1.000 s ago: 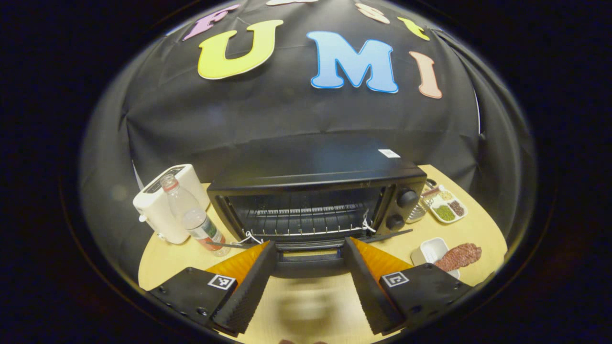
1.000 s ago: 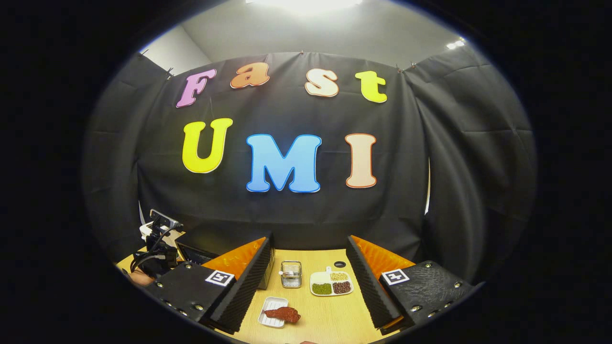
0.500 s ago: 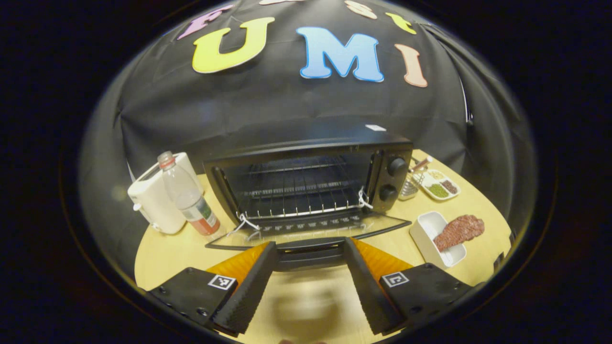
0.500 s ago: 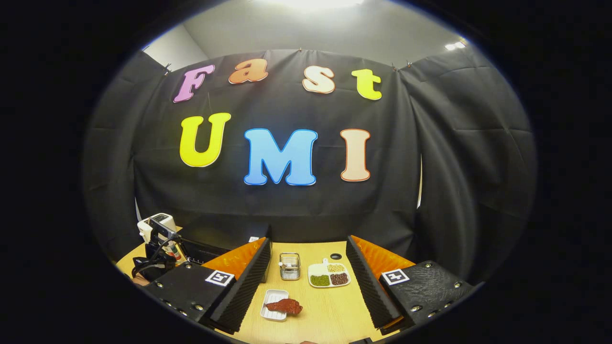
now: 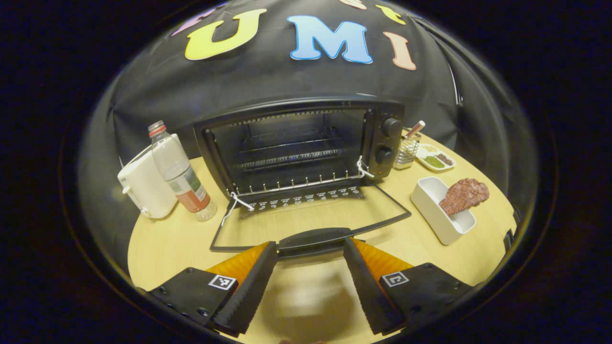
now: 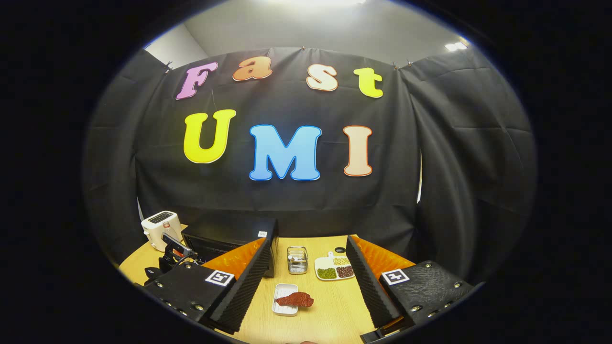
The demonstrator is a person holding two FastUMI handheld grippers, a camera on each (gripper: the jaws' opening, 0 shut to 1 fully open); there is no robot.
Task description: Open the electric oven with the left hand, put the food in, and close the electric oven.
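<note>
Bottle [image 5: 179, 174] left of oven [image 5: 306, 138]

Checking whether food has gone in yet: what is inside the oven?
Inside the oven only bare wire racks show; the door lies open. The meat sits across its white tray on the table. The cavity's far back corners are too dark to judge.
</note>
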